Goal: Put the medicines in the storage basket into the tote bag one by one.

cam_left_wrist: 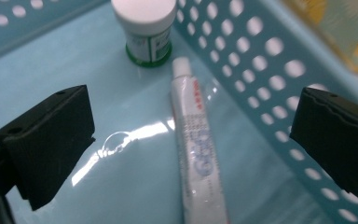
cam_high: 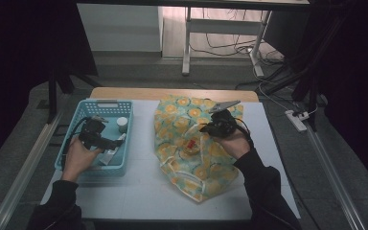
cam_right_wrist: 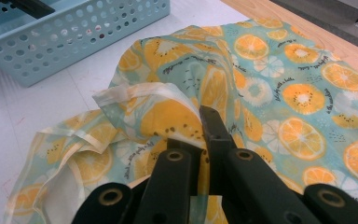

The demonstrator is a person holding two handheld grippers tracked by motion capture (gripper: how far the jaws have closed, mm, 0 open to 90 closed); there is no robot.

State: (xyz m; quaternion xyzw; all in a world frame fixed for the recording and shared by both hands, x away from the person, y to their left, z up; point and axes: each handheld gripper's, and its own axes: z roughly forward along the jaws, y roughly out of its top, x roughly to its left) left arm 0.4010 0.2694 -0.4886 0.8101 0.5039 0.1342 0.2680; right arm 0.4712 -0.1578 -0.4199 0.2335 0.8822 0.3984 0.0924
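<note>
White surface (cam_high: 139, 187) carries a blue basket (cam_high: 76, 165) where the left tool (cam_left_wrist: 186, 140), spread wide, straddles the tube (cam_left_wrist: 198, 154); the right tool (cam_right_wrist: 205, 140), pinching the orange-print bag (cam_right_wrist: 279, 88), risks thin fabric slipping free.

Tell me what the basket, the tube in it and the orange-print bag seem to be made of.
Basket: moulded plastic, pale blue and glossy, judging by the punched round holes and the glare on its floor. Tube: soft plastic or laminate, white and printed; it looks slightly creased. Bag: thin fabric or coated cloth, matte, falling in soft folds with stitched pale edging.
</note>
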